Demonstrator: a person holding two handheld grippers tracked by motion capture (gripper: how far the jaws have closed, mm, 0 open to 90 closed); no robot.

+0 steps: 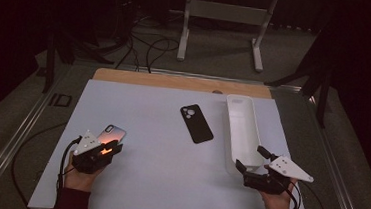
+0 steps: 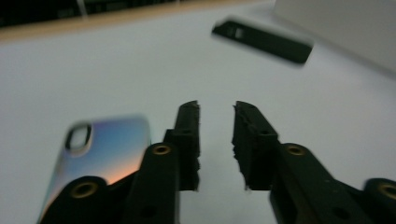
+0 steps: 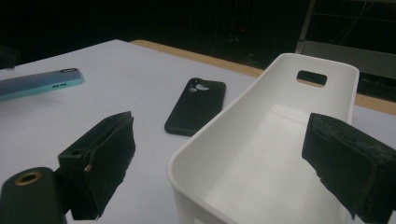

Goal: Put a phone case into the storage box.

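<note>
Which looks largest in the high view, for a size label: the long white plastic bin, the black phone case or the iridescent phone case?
1. Long white plastic bin, clearly largest.
2. Black phone case and iridescent phone case: unsure, since the left gripper hides part of the iridescent one.

Phone case [image 1: 112,135] near-left on table [image 1: 157,182], second case [image 1: 196,123] centre, bin [image 1: 242,131] right of it

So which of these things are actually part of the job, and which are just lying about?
Part of the job:
iridescent phone case, beside the left gripper
black phone case
white bin, its near end between the right gripper jaws

Lying about:
white frame on the floor
floor cables
</note>
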